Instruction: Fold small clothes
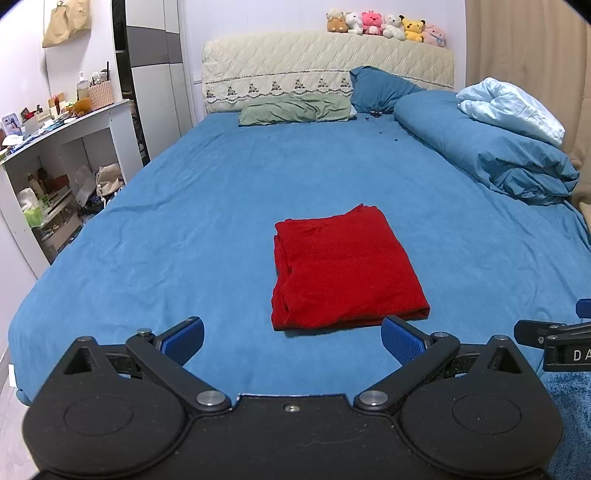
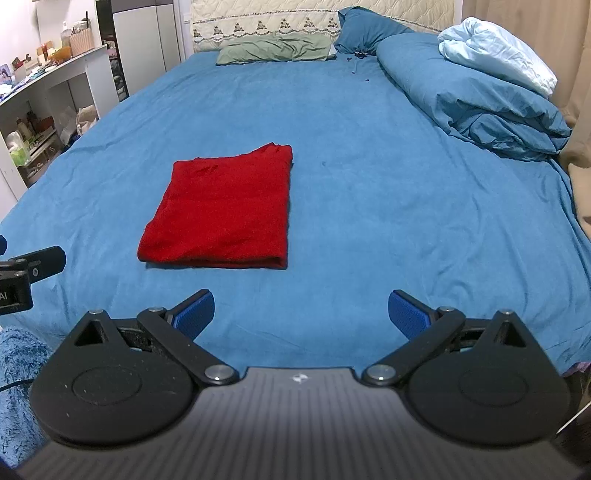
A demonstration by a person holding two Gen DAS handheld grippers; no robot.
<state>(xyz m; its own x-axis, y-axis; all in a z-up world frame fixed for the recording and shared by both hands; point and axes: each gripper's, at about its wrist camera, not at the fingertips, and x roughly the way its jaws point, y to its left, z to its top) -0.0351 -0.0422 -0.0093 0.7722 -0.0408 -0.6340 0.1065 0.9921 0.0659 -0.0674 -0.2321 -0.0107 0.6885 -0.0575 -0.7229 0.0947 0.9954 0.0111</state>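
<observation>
A red garment (image 1: 345, 267) lies folded into a neat rectangle on the blue bed sheet (image 1: 184, 221). It also shows in the right wrist view (image 2: 221, 210). My left gripper (image 1: 291, 341) is open and empty, held just in front of the garment's near edge. My right gripper (image 2: 301, 314) is open and empty, in front of the garment and a little to its right. Part of the right gripper (image 1: 554, 339) shows at the right edge of the left wrist view. Part of the left gripper (image 2: 26, 273) shows at the left edge of the right wrist view.
A rolled blue duvet (image 1: 487, 151) with a pale blue cloth lies along the bed's right side. Green (image 1: 295, 109) and blue pillows lie at the headboard, plush toys (image 1: 384, 24) on top. A white cluttered shelf (image 1: 70, 147) stands left of the bed. A blue fluffy rug (image 2: 14, 369) lies below.
</observation>
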